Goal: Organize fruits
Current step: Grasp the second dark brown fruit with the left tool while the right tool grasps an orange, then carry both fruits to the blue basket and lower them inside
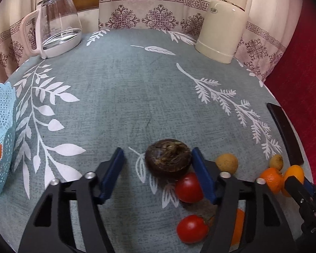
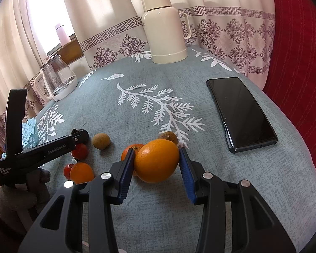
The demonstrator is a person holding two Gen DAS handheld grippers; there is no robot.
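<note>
A glossy orange (image 2: 157, 160) was seen at centre frame on the desk (image 2: 221, 189), bracketed by the wide-spread right tongs (image 2: 155, 174). A dark wrinkled fruit (image 1: 168, 157) was flanked by the wide left tongs (image 1: 157, 174).

Table (image 2: 137, 221) is carrying scattered fruits (image 2: 157, 160), phone (image 2: 241, 112), flask (image 2: 165, 29), glass kettle (image 1: 56, 23), blue basket (image 1: 2, 126).

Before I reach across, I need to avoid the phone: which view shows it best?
The right wrist view: the phone lies flat and whole on the tablecloth, screen up, right of the fruit. The left wrist view catches only a thin dark sliver of it at the right edge.
</note>
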